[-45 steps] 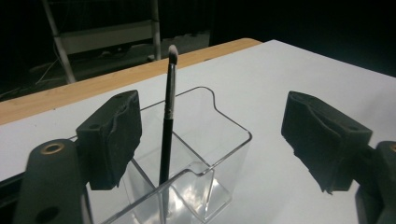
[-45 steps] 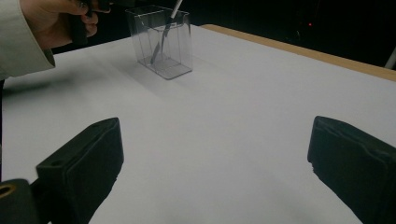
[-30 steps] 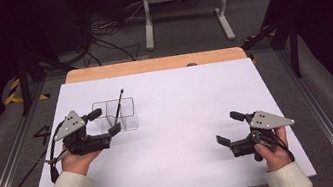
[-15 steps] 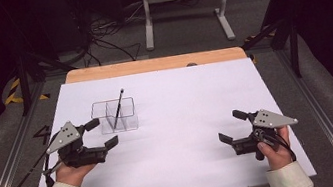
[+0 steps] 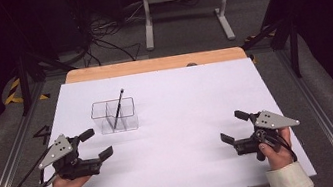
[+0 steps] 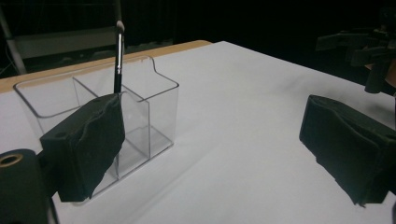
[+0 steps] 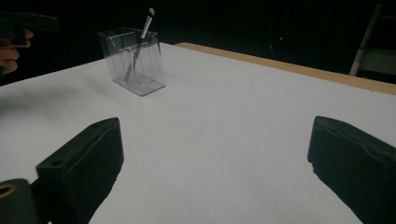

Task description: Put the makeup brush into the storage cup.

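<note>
one brush [image 5: 118, 107] leaning in clear two-cell holder [image 5: 106, 124] | both claws spread, empty

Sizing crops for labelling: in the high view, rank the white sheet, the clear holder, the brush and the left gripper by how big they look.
1. white sheet
2. left gripper
3. clear holder, close to the gripper
4. brush, thin

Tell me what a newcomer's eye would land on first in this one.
First, the clear box standing left of centre on the white table, with a dark brush leaning in it, its tip poking above the rim. Next, the two black claws near the table's front edge: the left claw just in front of the box, the right claw far off to the right, both open and holding nothing.
</note>
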Motion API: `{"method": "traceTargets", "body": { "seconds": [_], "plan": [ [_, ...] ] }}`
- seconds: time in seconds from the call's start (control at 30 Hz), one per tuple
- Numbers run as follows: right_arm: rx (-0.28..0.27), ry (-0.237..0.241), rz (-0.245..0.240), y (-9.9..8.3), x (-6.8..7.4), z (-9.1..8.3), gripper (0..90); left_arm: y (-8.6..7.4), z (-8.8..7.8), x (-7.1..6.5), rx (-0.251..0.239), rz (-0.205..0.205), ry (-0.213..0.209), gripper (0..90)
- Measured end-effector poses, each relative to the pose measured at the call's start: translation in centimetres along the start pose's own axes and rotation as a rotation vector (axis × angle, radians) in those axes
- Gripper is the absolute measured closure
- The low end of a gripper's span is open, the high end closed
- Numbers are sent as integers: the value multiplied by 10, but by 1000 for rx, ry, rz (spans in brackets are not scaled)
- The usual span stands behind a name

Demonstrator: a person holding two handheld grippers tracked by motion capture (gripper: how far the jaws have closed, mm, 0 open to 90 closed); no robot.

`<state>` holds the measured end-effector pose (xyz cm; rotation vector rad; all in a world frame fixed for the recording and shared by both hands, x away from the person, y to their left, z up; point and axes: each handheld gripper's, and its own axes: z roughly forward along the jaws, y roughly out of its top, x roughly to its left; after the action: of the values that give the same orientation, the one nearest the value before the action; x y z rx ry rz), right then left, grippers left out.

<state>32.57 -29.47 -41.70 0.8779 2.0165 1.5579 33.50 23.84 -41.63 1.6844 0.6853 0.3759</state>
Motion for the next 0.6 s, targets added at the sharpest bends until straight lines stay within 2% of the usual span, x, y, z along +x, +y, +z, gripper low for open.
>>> {"method": "traceTargets", "body": {
  "seconds": [0.3,0.4,0.43,0.6],
  "plan": [
    [-24,-2,2,-5,-2,-6,39,-17,-9,4,-27,9,4,49],
    [-20,-12,-1,-9,-3,-7,39,-23,-11,5,-28,19,18,35],
    [-18,-13,1,-12,-4,-8,40,-26,-11,5,-30,12,37,35],
    [-13,-16,-3,-18,-5,-9,40,-34,-12,8,-35,-12,47,32]
  ]
}}
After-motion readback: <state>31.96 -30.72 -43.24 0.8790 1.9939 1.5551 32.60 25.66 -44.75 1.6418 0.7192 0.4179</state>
